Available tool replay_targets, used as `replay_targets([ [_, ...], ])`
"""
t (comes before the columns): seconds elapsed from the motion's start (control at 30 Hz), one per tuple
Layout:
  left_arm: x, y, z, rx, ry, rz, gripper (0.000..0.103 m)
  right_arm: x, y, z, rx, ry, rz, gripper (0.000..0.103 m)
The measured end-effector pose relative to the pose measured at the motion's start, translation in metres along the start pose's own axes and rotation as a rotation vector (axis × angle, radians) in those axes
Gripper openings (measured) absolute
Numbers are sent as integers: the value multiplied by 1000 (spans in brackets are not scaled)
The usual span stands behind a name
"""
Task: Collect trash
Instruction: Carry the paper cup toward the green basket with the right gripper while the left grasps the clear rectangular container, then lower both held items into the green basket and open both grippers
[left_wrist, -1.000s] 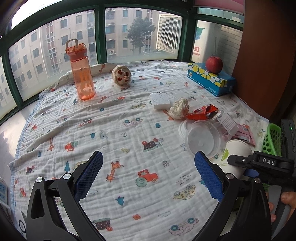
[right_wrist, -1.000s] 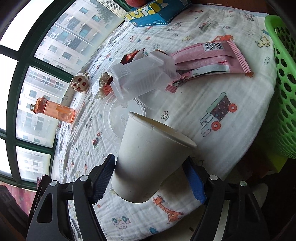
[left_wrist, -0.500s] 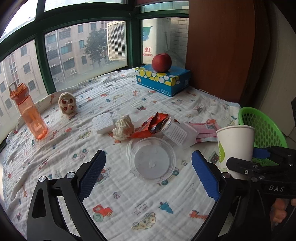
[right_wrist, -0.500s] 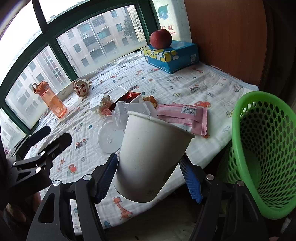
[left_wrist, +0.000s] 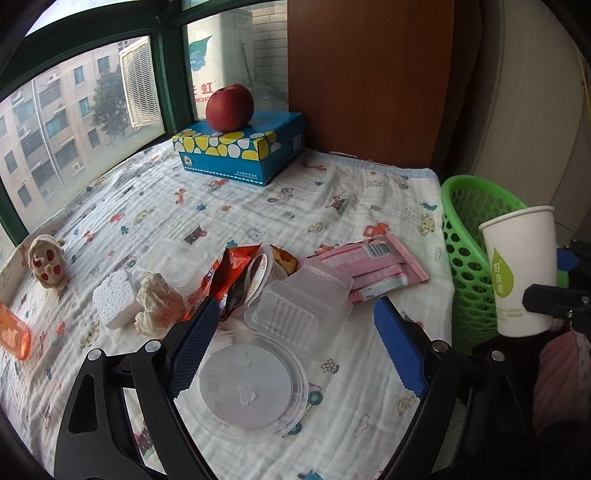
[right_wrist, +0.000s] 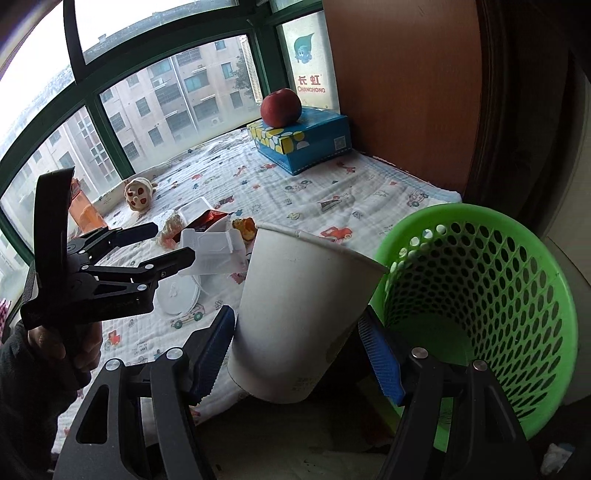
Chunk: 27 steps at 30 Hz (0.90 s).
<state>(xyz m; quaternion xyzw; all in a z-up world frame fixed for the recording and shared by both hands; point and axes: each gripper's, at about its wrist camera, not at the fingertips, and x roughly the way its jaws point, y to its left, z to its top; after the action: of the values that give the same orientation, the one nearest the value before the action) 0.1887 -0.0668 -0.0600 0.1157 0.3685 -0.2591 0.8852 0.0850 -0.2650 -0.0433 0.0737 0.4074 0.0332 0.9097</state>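
My right gripper (right_wrist: 299, 354) is shut on a white paper cup (right_wrist: 299, 314), held off the table's edge beside the green mesh basket (right_wrist: 480, 302). The cup (left_wrist: 521, 273) and basket (left_wrist: 469, 240) also show at the right of the left wrist view. My left gripper (left_wrist: 291, 347) is open and empty, hovering over a round clear lid (left_wrist: 243, 391) and a clear plastic box (left_wrist: 306, 306). Behind them lie a red-orange wrapper (left_wrist: 229, 273), a pink wrapper (left_wrist: 373, 266), a crumpled tissue (left_wrist: 155, 302) and a white foam block (left_wrist: 114, 299).
A blue tissue box (left_wrist: 240, 151) with a red apple (left_wrist: 229, 107) on it stands at the back by the window. A small skull-like figure (left_wrist: 46, 262) and an orange bottle (left_wrist: 13, 332) are at the left. A brown wall panel (left_wrist: 369, 74) rises behind the table.
My right gripper carried the cup off the table to beside the basket. My left gripper swung right and forward over the clear lid and box, still open.
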Motion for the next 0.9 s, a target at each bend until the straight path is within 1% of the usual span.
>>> replay_targets([
  [0.03, 3, 1, 0, 8, 9, -13, 83, -1, -6, 0, 6, -1, -12, 67],
  [0.07, 6, 3, -1, 13, 17, -22, 80, -2, -12, -1, 14, -1, -23, 67],
  [0.13, 12, 6, -1, 12, 28, -21, 77, -2, -24, 0, 31, -1, -41, 67],
  [0.23, 16, 9, 0, 7, 23, -46, 75, -2, -38, -1, 52, 0, -57, 67],
  [0.3, 19, 10, 0, 7, 25, -53, 69, -3, -44, -1, 60, 1, -82, 66],
  [0.37, 21, 11, 0, 6, 26, -61, 62, -4, -49, -1, 72, -1, -80, 65],
  [0.4, 23, 10, 0, 8, 26, -59, 60, -5, -50, -1, 73, -5, -84, 65],
  [0.43, 23, 10, -1, 7, 24, -66, 56, -6, -51, -1, 74, -7, -88, 65],
  [0.47, 23, 10, -1, 5, 22, -76, 49, -7, -51, -2, 76, -8, -87, 64],
  [0.6, 21, 8, -3, 4, 9, -66, 48, -11, -52, -2, 73, -19, -92, 63],
  [0.7, 16, 9, -4, -27, 6, -64, 47, -12, -55, -4, 82, -24, -100, 63],
  [0.83, 2, 11, -2, -72, -21, -80, 46, -20, -62, -5, 96, -44, -109, 63],
  [0.9, -7, 11, 0, -95, -37, -102, 46, -23, -69, -5, 114, -51, -124, 63],
])
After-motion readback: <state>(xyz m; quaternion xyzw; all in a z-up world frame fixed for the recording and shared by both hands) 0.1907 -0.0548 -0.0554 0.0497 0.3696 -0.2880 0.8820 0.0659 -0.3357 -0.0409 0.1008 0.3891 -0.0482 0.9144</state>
